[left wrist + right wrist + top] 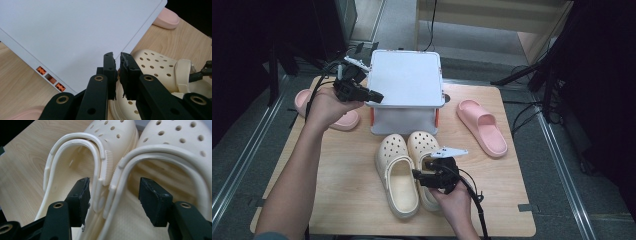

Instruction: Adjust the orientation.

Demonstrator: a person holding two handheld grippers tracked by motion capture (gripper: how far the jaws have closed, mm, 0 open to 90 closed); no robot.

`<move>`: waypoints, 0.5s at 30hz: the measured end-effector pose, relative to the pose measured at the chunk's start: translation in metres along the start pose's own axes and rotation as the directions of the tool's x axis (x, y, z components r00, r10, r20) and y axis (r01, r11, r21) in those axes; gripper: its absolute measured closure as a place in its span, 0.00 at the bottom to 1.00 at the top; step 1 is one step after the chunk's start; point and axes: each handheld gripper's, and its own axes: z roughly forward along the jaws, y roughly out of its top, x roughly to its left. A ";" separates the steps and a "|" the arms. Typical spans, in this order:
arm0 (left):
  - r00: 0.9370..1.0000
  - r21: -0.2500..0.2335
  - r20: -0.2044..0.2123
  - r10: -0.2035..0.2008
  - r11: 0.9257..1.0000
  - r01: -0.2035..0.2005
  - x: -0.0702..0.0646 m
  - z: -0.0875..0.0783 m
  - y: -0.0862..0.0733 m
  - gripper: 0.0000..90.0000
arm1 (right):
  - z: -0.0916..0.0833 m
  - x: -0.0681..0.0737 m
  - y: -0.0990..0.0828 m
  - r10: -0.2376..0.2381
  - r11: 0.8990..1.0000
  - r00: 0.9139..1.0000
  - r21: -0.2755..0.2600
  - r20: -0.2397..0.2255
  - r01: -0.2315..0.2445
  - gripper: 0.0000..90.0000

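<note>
Bench (pixel 512 210): light wood-grain top, rounded corners, centre of frame, narrowing toward far edge.
Floor (pixel 242 150): grey carpet on all sides of bench.
Metal floor rails (pixel 569 185): pale strips running along left and right of bench, toward lower corners.
Wooden furniture (pixel 532 35): light-coloured panel unit, upper right of centre.
Dark stands (pixel 552 75): black legs and cables, upper right; similar dark equipment upper left.
Light: even and bright on bench; upper corners of frame in deep shadow.

White box (pixel 406 80) blocks the table's middle; clogs (pixel 404 167) crowd its front.
</note>
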 end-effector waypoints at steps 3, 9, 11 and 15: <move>1.000 0.017 -0.017 0.000 1.000 0.001 0.004 0.003 0.000 0.92 | 0.011 0.004 0.003 0.004 1.000 1.000 0.013 0.009 -0.004 0.43; 1.000 0.031 -0.012 0.019 0.999 -0.019 0.006 0.012 -0.001 0.92 | 0.032 0.014 0.007 -0.009 0.998 0.998 0.062 0.070 0.004 0.44; 1.000 0.030 -0.011 0.019 0.999 -0.018 0.006 0.012 -0.001 0.92 | 0.035 0.015 0.007 -0.006 0.997 0.997 0.071 0.080 0.001 0.43; 0.999 0.028 -0.025 0.022 0.999 -0.022 0.007 0.011 -0.002 0.92 | 0.042 0.016 0.009 -0.011 0.997 0.991 0.075 0.132 0.001 0.52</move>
